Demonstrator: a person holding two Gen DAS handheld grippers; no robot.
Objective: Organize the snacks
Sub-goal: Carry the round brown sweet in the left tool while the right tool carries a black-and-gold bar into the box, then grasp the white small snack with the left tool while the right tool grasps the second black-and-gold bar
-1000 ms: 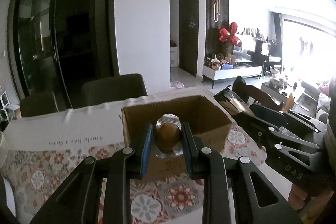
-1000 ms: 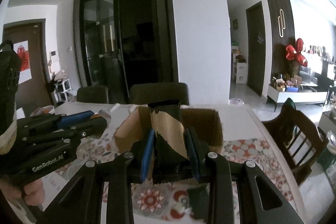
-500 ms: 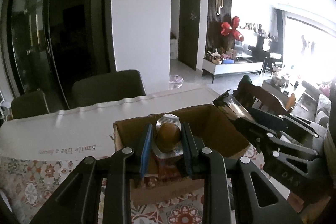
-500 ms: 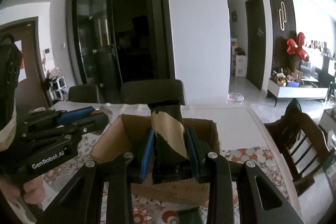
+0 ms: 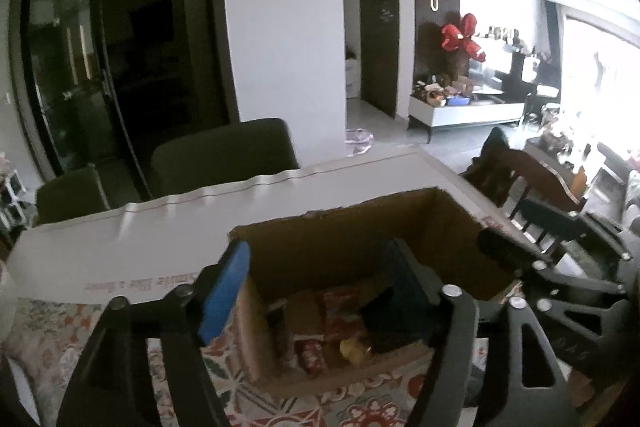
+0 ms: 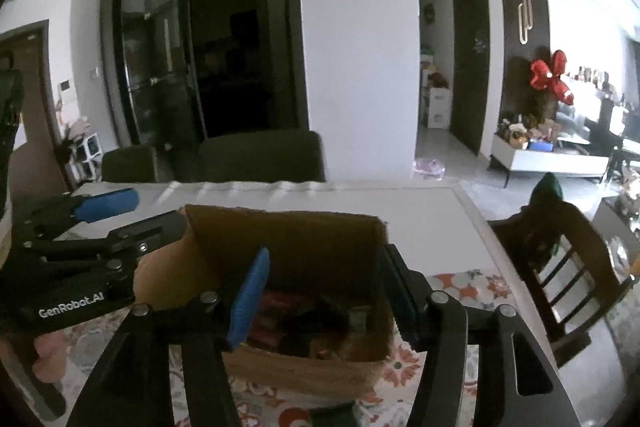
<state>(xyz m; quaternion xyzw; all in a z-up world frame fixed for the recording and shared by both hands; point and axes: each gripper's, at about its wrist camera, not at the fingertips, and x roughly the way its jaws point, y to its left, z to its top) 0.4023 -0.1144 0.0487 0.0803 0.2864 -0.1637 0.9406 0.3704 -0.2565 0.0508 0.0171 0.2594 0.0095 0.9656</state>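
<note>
An open brown cardboard box (image 5: 344,243) stands on the table and shows in both views (image 6: 304,235). Several snack packets (image 5: 320,331) lie on its floor, red ones and a small yellow one; in the right wrist view they are dark and blurred (image 6: 304,319). My left gripper (image 5: 316,283) is open and empty, over the box's near left side. My right gripper (image 6: 324,291) is open and empty, over the box's near edge. Each gripper shows at the side of the other's view (image 5: 560,267), (image 6: 92,227).
The table has a patterned floral cloth (image 5: 280,411) at the front and a white cover (image 5: 160,239) behind the box. Dark chairs (image 5: 224,155) stand at the far side. A wooden chair (image 6: 568,259) stands at the right.
Both grippers moved forward over the box and opened. The round brown snack left my left gripper and the dark packet left my right gripper; both are gone from between the fingers.
</note>
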